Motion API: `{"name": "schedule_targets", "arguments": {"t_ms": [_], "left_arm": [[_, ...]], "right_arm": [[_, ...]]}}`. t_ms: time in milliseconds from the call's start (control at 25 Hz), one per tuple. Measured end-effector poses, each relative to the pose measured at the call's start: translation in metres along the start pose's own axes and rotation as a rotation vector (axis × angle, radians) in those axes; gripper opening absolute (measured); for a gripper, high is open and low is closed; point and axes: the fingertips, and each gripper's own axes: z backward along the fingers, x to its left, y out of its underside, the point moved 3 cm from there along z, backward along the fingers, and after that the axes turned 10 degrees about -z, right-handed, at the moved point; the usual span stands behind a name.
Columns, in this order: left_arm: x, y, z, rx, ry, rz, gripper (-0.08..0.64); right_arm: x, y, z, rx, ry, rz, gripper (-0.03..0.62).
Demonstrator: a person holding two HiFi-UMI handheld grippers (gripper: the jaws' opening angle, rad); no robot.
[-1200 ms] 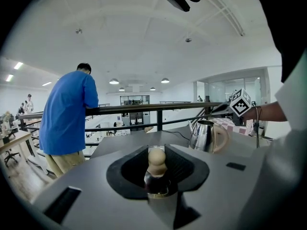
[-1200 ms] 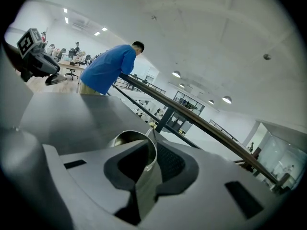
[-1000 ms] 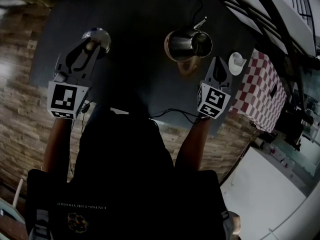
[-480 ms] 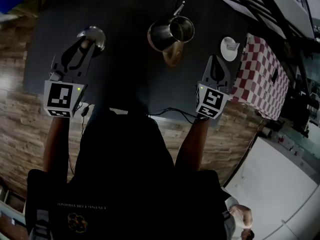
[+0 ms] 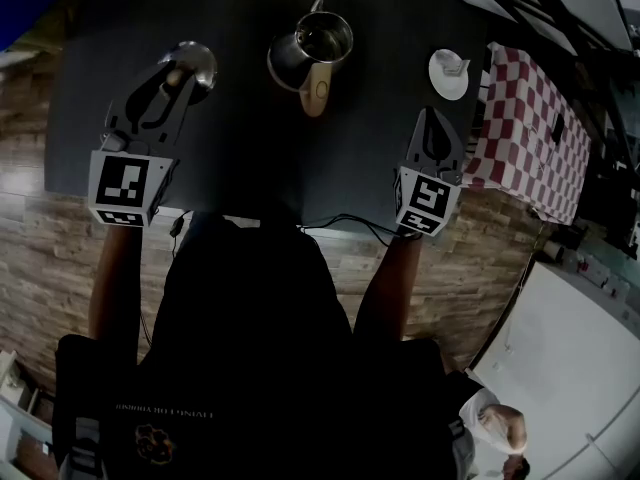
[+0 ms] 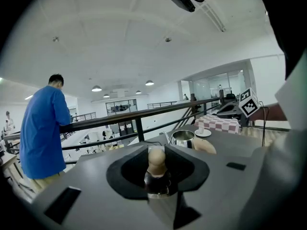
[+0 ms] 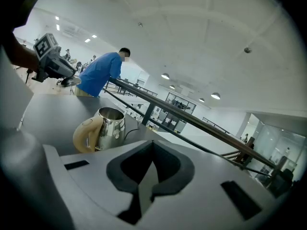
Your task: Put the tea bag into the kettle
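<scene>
The steel kettle [image 5: 310,48] with a beige handle stands open-topped on the dark table [image 5: 250,158]; it also shows as the kettle [image 6: 184,139] and the kettle [image 7: 108,128] in the gripper views. My left gripper [image 5: 178,76] is shut on the kettle lid [image 6: 156,159], gripping its beige knob, left of the kettle and off the table. My right gripper [image 5: 432,138] is shut and empty, right of the kettle and nearer the table's front edge. A white saucer [image 5: 448,73] carries a small white thing; I cannot make out a tea bag.
A red-and-white checked cloth [image 5: 530,128] covers the table's right end. A black cable [image 5: 340,226] runs along the near edge. Beyond the table is a railing [image 7: 192,123], where a person in a blue top [image 6: 43,128] stands.
Both grippers have drawn back from the kettle toward the table's near edge, the left still holding the lid. In the head view the kettle now sits higher and further left.
</scene>
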Motion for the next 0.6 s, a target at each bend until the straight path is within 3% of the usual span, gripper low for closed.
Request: {"name": "schedule_targets", "arguments": {"t_ms": [600], "left_arm": [[-0.069,-0.055,-0.069,-0.011,0.082,-0.099,0.110]], "right_arm": [[-0.088,0.069,0.047,0.012,0.099,-0.101,0.017]]}}
